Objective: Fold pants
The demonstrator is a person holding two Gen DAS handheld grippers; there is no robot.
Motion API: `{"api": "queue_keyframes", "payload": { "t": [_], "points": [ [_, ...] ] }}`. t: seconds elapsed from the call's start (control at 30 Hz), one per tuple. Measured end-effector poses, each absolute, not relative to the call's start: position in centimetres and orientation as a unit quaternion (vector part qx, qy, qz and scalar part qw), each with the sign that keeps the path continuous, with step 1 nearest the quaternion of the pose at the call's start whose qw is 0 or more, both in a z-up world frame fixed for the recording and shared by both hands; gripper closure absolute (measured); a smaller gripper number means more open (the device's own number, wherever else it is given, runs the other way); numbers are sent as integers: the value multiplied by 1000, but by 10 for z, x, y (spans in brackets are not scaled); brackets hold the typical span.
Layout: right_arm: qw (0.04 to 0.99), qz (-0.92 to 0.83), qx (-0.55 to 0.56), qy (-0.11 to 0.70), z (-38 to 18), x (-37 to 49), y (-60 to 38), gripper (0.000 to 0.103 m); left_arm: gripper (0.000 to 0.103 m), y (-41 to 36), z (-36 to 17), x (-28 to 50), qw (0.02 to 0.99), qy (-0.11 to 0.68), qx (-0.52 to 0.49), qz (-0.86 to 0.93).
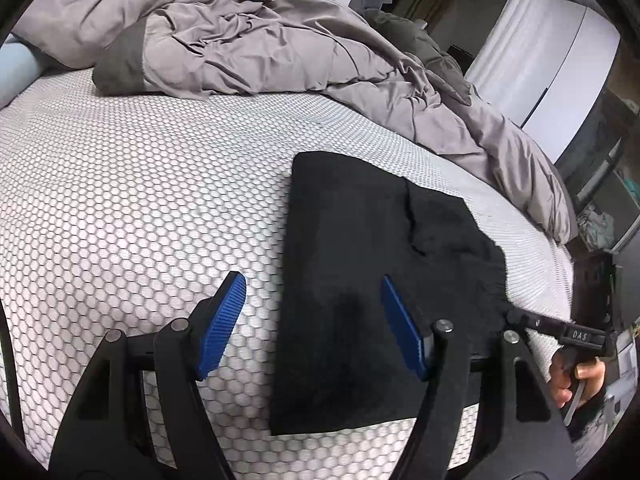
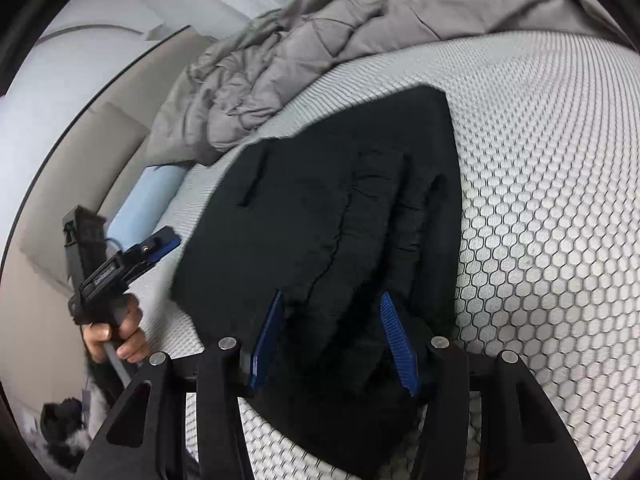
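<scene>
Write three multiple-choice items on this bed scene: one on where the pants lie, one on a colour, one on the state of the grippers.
1. Where do the pants lie?
A. on the mattress
B. on the floor
C. on top of the grey duvet

2. What colour are the gripper pads?
A. red
B. blue
C. yellow

3. How are the left gripper and right gripper?
A. both clamped on cloth
B. one open, one shut
C. both open

Answers: 1 A, black cloth lies flat on the honeycomb cover; 2 B, ribbed blue strips show; 3 C, fingers stand wide apart, gripping nothing.
</scene>
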State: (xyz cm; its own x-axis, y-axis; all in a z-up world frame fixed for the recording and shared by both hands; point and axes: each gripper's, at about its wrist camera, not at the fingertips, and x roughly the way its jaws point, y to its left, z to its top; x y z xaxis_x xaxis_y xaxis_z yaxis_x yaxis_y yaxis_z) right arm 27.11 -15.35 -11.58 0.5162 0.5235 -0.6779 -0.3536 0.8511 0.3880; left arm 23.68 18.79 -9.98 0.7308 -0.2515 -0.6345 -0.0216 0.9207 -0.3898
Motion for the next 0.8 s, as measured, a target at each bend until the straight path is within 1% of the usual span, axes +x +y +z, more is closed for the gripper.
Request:
{"api": "queue_keyframes", "payload": {
  "t": [0.13, 0.17, 0.23, 0.3, 0.37, 0.4, 0.43, 0.5, 0.57, 0.63, 0.7, 0.8],
  "points": [
    [885, 238, 64, 395, -106, 267, -138, 92, 37, 193, -103, 241, 913, 358, -185, -60],
    [889, 241, 59, 384, -100, 266, -136, 94, 37, 195, -102, 235, 914, 357, -185, -59],
    [906, 238, 38, 348, -79, 252, -133, 94, 37, 195, -102, 234, 913, 358, -185, -62],
    [909, 230, 30, 346, -72, 244, -138, 94, 37, 190, -100, 234, 913, 361, -178, -61],
    [915, 180, -3, 362, -81, 249, -140, 91, 37, 184, -102, 239, 912, 368, -170, -61],
    [913, 131, -31, 386, -96, 255, -140, 87, 37, 182, -104, 242, 911, 372, -166, -59],
    [909, 122, -30, 398, -102, 261, -139, 83, 37, 179, -106, 244, 910, 377, -161, -56],
    [901, 150, 30, 405, -101, 262, -154, 82, 37, 176, -106, 243, 910, 378, -159, -58],
    [897, 174, 74, 399, -92, 259, -171, 77, 37, 173, -104, 242, 911, 376, -156, -62],
    [885, 207, 128, 398, -88, 257, -190, 62, 37, 171, -104, 243, 912, 376, -151, -61],
    [861, 247, 175, 410, -90, 259, -197, 60, 37, 170, -105, 243, 912, 378, -150, -61],
    [847, 249, 172, 436, -99, 263, -196, 60, 37, 169, -106, 244, 910, 382, -150, -61]
  ]
}}
